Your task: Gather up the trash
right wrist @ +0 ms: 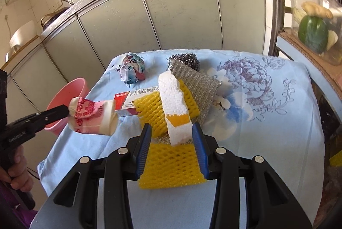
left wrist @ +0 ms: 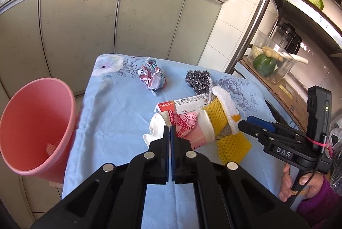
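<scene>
1. Left gripper [left wrist: 170,129]: fingers clenched on the crushed rim of a paper cup [right wrist: 92,118] (pink and red print). In the right wrist view the cup hangs clear of the cloth.
2. Pink bin [left wrist: 36,130] stands to the left of the left fingers, mouth tilted toward them, beside the table edge.
3. Right gripper [right wrist: 172,139]: fingers part open, with a white foam block [right wrist: 175,107] and yellow foam net [right wrist: 171,165] between them. Whether the pads press on either, I cannot tell.
4. Beyond the right fingers: grey scouring pad [right wrist: 196,83], steel wool [right wrist: 185,59], medicine box [right wrist: 126,105] and crumpled wrapper [right wrist: 132,72], all on the blue floral cloth [right wrist: 267,111].
</scene>
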The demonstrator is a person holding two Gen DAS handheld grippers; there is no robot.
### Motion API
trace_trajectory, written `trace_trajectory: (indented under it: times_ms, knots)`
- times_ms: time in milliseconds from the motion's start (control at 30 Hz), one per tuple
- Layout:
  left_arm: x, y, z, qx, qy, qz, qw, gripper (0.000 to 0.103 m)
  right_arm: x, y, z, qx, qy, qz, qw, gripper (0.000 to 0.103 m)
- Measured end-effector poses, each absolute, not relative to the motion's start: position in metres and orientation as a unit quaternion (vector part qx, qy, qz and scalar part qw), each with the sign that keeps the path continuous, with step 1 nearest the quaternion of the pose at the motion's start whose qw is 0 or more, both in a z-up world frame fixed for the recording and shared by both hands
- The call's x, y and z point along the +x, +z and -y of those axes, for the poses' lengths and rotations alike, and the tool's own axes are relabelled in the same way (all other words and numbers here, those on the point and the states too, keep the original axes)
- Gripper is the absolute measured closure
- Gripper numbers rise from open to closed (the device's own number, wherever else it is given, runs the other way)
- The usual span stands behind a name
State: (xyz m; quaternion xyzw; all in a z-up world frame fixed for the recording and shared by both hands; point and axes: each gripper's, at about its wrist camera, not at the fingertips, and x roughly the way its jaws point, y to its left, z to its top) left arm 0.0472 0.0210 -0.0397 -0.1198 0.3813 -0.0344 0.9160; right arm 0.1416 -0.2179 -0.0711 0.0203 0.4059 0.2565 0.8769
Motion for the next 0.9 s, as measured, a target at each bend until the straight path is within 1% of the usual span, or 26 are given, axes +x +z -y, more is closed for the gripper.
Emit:
trace_trajectory:
  times_ms: [167,300,333,433,533,633,900]
  knots:
    - [0.042,-0.037,-0.028,-0.123,-0.03,-0.377,0.917,0.103,0.152,-0.075,0.206,-0.014,0.253,-0.402,0.88,0.063]
    - [0.038,-0.034,-0.032,-0.126,-0.028,-0.37,0.92,0.103,0.156,-0.079,0.202,-0.013,0.255,-0.403,0.879,0.064]
    - [0.037,-0.033,-0.033,-0.127,-0.028,-0.368,0.921,0.103,0.155,-0.078,0.202,-0.009,0.257,-0.402,0.879,0.071]
    - [0.031,-0.028,-0.038,-0.126,-0.025,-0.359,0.924,0.103,0.153,-0.077,0.203,-0.004,0.252,-0.405,0.879,0.086]
    - [0.027,-0.024,-0.043,-0.129,-0.022,-0.351,0.927,0.103,0.149,-0.073,0.206,0.002,0.251,-0.402,0.881,0.096]
    - [0.021,-0.02,-0.049,-0.134,-0.019,-0.342,0.93,0.103,0.144,-0.067,0.205,0.005,0.253,-0.394,0.884,0.101]
    - [0.007,-0.014,-0.067,-0.146,-0.012,-0.327,0.934,0.103,0.129,-0.047,0.196,0.004,0.258,-0.371,0.892,0.102]
